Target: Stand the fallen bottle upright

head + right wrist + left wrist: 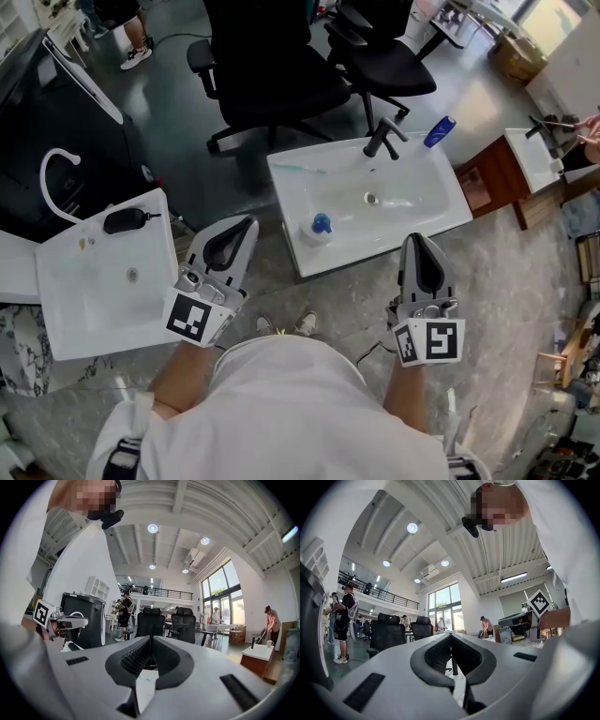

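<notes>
Just before the near edge of the white sink [283,184], both hands hold their tools about level. The left gripper [245,225] and the right gripper [414,241] are both clenched, with nothing inside. The blue bottle [439,131] lies on its side at the sink's far right corner, beside the black faucet [382,139].

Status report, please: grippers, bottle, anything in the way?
Left gripper and right gripper shut, empty, short of the sink. Blue bottle lying at its far right corner, untouched. Faucet stands beside it.
</notes>
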Motion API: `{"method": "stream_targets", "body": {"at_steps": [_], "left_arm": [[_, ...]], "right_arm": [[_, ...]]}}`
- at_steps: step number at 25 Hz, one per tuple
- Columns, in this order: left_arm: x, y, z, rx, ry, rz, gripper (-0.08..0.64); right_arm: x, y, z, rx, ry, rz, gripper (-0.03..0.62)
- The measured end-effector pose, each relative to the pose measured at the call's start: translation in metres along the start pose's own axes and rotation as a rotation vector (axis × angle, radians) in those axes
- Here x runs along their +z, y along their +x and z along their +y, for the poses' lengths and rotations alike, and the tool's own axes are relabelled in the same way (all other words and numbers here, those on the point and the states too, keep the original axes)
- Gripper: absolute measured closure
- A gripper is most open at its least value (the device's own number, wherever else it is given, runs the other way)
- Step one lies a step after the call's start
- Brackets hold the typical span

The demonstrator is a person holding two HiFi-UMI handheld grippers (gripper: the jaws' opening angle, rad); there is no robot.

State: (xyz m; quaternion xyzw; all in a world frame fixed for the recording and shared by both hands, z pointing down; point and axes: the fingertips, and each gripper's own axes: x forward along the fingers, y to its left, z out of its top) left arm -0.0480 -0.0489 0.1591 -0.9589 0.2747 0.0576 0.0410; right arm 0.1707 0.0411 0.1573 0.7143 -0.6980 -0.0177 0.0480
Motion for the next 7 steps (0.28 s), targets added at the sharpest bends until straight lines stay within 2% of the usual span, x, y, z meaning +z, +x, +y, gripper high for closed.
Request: {"method": "stream_targets", "body": {"at_steps": [7], "left_arm": [[-0.0045,0.0017,-0.0007,0.001,-0.011,0.012,0.541]], "right_arm": [[-0.004,0.0016,-0.0022,-0.006,0.006,0.012,0.543]]}}
